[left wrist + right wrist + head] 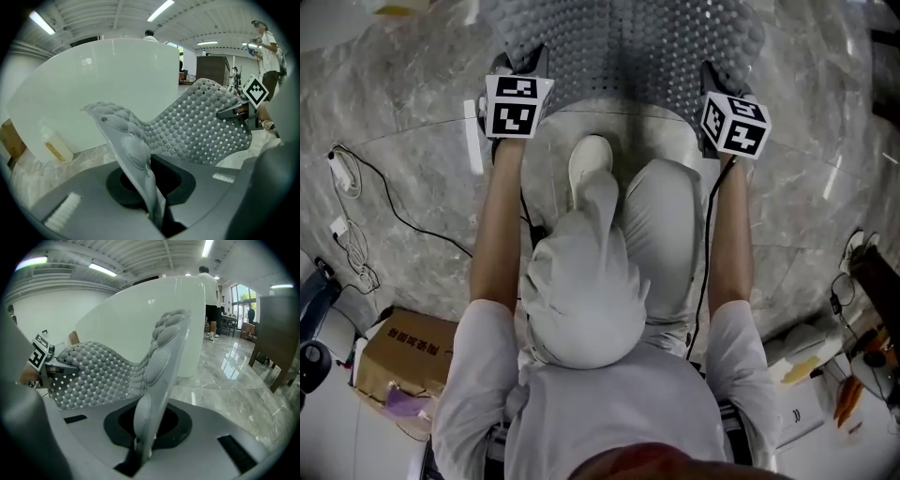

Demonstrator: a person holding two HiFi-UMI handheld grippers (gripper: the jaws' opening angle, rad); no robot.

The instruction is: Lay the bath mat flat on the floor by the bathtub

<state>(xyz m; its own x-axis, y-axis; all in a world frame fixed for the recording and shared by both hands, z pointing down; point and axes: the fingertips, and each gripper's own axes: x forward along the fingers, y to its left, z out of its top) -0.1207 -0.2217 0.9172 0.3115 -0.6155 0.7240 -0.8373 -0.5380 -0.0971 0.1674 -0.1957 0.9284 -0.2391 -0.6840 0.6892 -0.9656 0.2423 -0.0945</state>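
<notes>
A grey bath mat [628,47] with a bumpy, perforated surface hangs stretched between my two grippers above the marble floor. My left gripper [520,67] is shut on the mat's left corner, and my right gripper [719,82] is shut on the right corner. In the left gripper view the mat's edge [140,164] rises out of the closed jaws [153,213] and sags toward the other gripper [241,108]. The right gripper view shows the same: the mat [105,371] is clamped at the jaws [139,452]. The white bathtub [108,84] [154,319] stands just behind the mat.
A white bottle [56,149] stands on the floor against the tub. A cardboard box [405,352] and cables [356,220] lie at my left. A dark cabinet [279,333] stands at the right. People [211,291] stand in the background. My own knees and a shoe [589,161] are below the mat.
</notes>
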